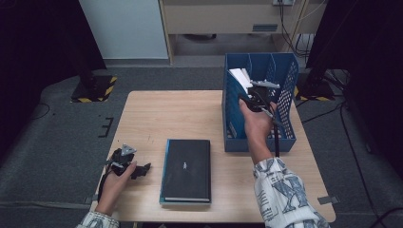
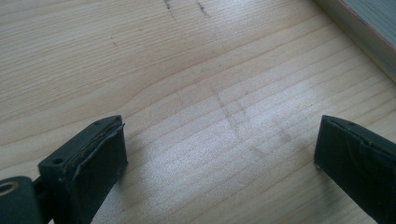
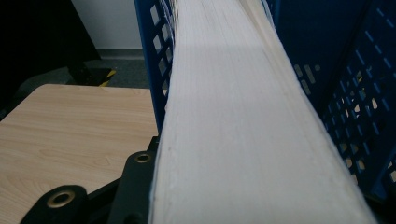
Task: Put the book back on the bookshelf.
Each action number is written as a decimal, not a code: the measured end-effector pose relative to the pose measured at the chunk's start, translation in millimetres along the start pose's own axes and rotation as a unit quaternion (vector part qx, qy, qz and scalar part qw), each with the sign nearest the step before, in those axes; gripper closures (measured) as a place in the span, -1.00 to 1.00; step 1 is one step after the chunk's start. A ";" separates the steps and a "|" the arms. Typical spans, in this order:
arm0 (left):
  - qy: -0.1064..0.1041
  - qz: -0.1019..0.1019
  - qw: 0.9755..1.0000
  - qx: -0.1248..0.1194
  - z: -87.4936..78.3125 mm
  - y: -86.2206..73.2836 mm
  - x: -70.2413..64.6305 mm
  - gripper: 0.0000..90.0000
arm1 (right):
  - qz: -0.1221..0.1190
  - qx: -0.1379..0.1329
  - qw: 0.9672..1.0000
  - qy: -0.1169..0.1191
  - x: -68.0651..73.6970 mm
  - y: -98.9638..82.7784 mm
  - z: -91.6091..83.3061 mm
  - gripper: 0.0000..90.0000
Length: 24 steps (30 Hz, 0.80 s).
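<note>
My left claw (image 1: 142, 168) rests on the worktop (image 1: 157, 114) near its front left corner. Its two black jaws are wide apart, and in the left gripper view (image 2: 219, 154) there is just bare wood between them. My left hand (image 1: 116, 178) is wrapped around the back of it.

Just to the right of that claw lies a black book (image 1: 186, 170). It lies flat near the front edge of the worktop, close to the middle. In the left gripper view I can see a bit of its page edge (image 2: 369, 28) at the top right.

Further right stands a blue file rack (image 1: 259, 137) with holes in its walls. It sits along the right side of the worktop and reaches to the back edge.

My right claw (image 1: 252, 88) is over the rack, with my right hand (image 1: 256, 121) behind it. It is squeezing a white book (image 1: 240, 76). The book is tilted and its top pokes out of the rack's left slot. In the right gripper view the book's pale pages (image 3: 233, 121) run up between the jaws, right beside the blue wall (image 3: 156, 56).
</note>
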<state>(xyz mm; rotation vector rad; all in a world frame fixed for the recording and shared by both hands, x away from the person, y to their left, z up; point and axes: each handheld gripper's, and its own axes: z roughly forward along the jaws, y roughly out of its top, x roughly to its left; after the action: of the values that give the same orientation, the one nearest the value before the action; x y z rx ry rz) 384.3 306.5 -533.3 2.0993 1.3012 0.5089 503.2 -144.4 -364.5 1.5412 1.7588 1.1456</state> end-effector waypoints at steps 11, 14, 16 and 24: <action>0.000 0.000 1.000 0.000 0.0 0.0 -0.2 -0.97 | -0.016 -0.006 1.000 -0.003 3.3 -14.8 -9.0 0.31; 0.000 0.000 1.000 0.000 -0.1 -0.1 -0.2 -0.97 | -0.022 -0.009 1.000 -0.003 7.0 -16.3 -9.5 0.30; 0.000 0.000 1.000 0.000 -0.1 -0.1 -0.1 -0.97 | -0.023 -0.010 1.000 -0.003 8.4 -17.1 -9.8 0.26; 0.000 0.000 1.000 0.000 -0.1 -0.1 -0.3 -0.97 | -0.027 -0.018 0.999 0.005 10.7 -0.2 -18.5 0.00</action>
<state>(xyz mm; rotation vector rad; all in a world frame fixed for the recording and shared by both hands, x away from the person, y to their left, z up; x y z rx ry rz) 384.1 306.3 -533.4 2.0984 1.3016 0.5087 485.5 -138.7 -354.0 1.4599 1.7651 1.1547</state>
